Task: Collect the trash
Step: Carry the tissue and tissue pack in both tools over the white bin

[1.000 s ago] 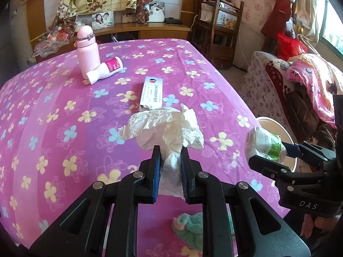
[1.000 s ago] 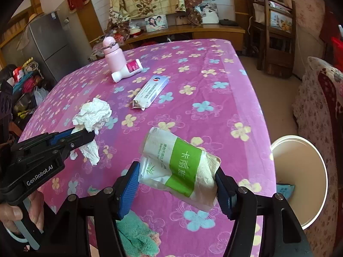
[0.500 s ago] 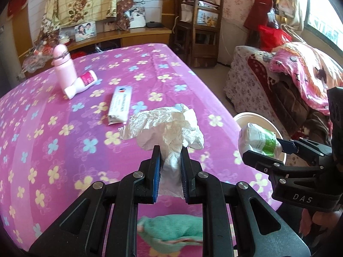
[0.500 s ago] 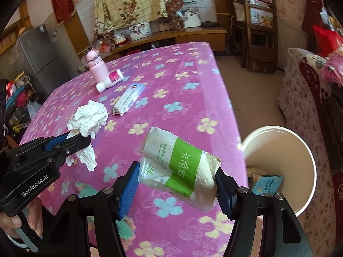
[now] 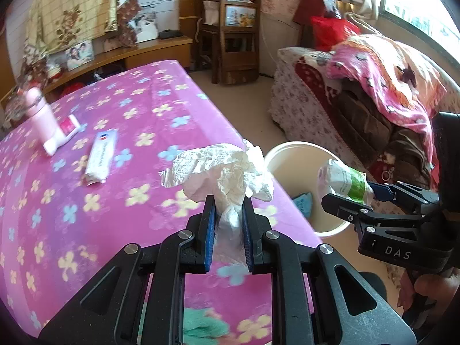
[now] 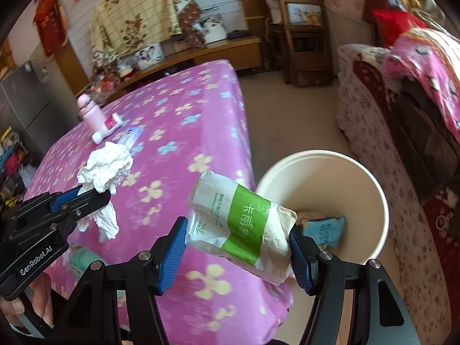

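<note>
My left gripper is shut on a crumpled white tissue, held above the table's right edge; it also shows in the right wrist view. My right gripper is shut on a white and green tissue pack, held just left of a cream bin on the floor. In the left wrist view the pack hangs over the bin. A blue wrapper lies inside the bin.
The table has a pink flowered cloth. On it stand a pink bottle, a lying white and red bottle and a flat white packet. A teal cloth lies near the front edge. A sofa with blankets is right of the bin.
Both grippers have swung right with their loads, from over the table towards the bin. The bin now shows fully in both views. The jaws have not changed.
</note>
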{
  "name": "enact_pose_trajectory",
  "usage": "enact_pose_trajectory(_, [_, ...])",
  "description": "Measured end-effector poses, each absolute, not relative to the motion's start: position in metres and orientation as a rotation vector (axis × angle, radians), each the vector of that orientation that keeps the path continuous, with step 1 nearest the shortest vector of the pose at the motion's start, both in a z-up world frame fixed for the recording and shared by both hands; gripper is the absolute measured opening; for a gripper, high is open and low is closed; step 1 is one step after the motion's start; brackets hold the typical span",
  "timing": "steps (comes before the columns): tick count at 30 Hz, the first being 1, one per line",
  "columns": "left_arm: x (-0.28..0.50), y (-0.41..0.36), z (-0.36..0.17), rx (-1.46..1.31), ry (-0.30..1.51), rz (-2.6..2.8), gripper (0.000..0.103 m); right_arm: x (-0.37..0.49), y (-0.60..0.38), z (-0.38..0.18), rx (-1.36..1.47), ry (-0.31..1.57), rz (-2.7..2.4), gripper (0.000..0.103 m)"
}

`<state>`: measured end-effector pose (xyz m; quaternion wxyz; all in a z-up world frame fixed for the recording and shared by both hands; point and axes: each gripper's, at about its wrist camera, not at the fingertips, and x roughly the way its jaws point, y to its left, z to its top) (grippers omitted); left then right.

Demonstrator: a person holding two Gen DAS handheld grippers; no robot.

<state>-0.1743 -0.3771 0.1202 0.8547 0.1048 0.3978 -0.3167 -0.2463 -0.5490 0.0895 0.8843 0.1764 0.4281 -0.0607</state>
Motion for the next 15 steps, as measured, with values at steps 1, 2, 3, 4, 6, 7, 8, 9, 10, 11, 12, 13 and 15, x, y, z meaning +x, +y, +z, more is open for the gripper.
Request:
enact_pose_trajectory(1, [-0.176, -0.383, 0.12, 0.225, 0.838, -0.673, 0.015, -0.249, -0.553, 0.089, 0.372, 0.891, -0.134, 0.063])
enact_pose_trajectory(2, [-0.177, -0.389, 0.119, 0.231, 0.84, -0.68, 0.015, -0.253, -0.559, 0.088, 0.377, 0.89, -0.144, 0.063])
enact_pose_trajectory(3, [-0.179, -0.395, 0.118, 0.237, 0.843, -0.687, 0.015, -0.256, -0.566, 0.087, 0.383, 0.889, -0.155, 0.063])
enact_pose_trajectory(4, [-0.181, -0.401, 0.117, 0.243, 0.846, -0.693, 0.014, -0.258, -0.57, 0.086, 0.388, 0.89, -0.161, 0.063])
enact_pose_trajectory(6, [-0.183, -0.412, 0.114, 0.252, 0.852, -0.704, 0.015, -0.264, -0.581, 0.083, 0.397, 0.893, -0.179, 0.063])
enact_pose_trajectory(7, [-0.184, -0.417, 0.113, 0.257, 0.855, -0.709, 0.015, -0.266, -0.585, 0.082, 0.402, 0.894, -0.186, 0.063])
enact_pose_trajectory(8, [-0.186, -0.422, 0.112, 0.262, 0.859, -0.715, 0.015, -0.269, -0.591, 0.08, 0.41, 0.896, -0.194, 0.063])
enact_pose_trajectory(9, [-0.187, -0.428, 0.11, 0.267, 0.863, -0.72, 0.015, -0.271, -0.596, 0.078, 0.419, 0.897, -0.2, 0.063])
enact_pose_trajectory(10, [-0.188, -0.434, 0.109, 0.273, 0.867, -0.725, 0.015, -0.273, -0.599, 0.076, 0.425, 0.899, -0.205, 0.063])
enact_pose_trajectory(11, [-0.189, -0.438, 0.107, 0.278, 0.87, -0.729, 0.015, -0.276, -0.603, 0.074, 0.43, 0.9, -0.212, 0.063])
enact_pose_trajectory(12, [-0.19, -0.443, 0.105, 0.284, 0.874, -0.734, 0.014, -0.278, -0.608, 0.072, 0.435, 0.901, -0.219, 0.063])
enact_pose_trajectory(13, [-0.191, -0.447, 0.103, 0.289, 0.877, -0.736, 0.014, -0.28, -0.611, 0.07, 0.441, 0.903, -0.223, 0.063])
enact_pose_trajectory(15, [-0.192, -0.457, 0.1, 0.295, 0.889, -0.744, 0.015, -0.284, -0.62, 0.065, 0.454, 0.907, -0.234, 0.063])
